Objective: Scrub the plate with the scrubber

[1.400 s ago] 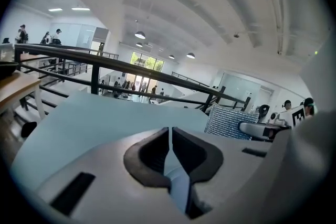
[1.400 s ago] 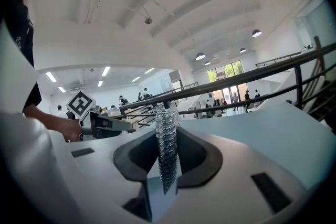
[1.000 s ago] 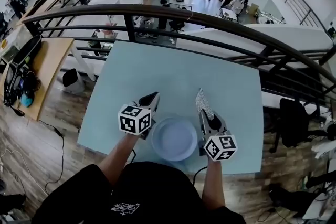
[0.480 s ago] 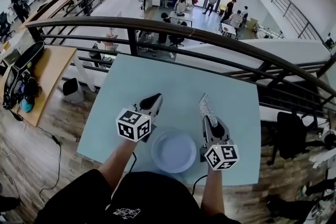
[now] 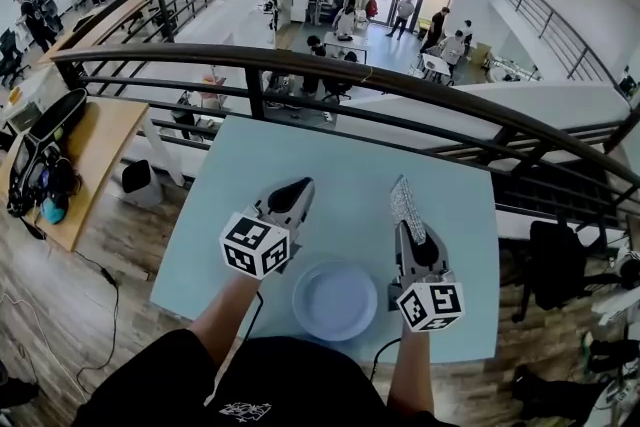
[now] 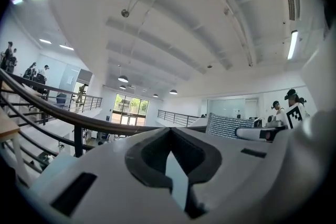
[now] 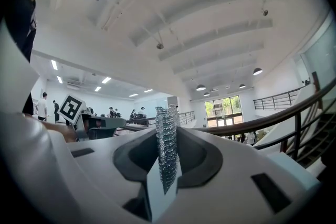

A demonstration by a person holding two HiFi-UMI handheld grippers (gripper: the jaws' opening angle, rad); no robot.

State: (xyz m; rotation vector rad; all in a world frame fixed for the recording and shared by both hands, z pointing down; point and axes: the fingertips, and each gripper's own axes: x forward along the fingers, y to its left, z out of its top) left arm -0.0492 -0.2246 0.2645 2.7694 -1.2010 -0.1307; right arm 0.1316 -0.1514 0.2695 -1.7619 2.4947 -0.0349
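A white round plate [image 5: 335, 300] lies on the pale blue table [image 5: 340, 165] near its front edge, between my two grippers. My right gripper [image 5: 407, 211] is shut on a silvery mesh scrubber [image 5: 406, 201], which sticks up and forward out of its jaws; the scrubber [image 7: 167, 152] stands edge-on between the jaws in the right gripper view. My left gripper [image 5: 296, 187] is shut with nothing in it, held left of the plate and tilted upward. Both grippers are raised above the table, apart from the plate.
A dark curved railing [image 5: 400, 85] runs behind the table's far edge, with a lower floor beyond it. A wooden desk [image 5: 80, 145] with gear stands at the left. A black chair [image 5: 560, 235] is at the right.
Both grippers have lifted and tipped a little upward and forward. The plate has stayed in place. The scrubber remains in the right gripper.
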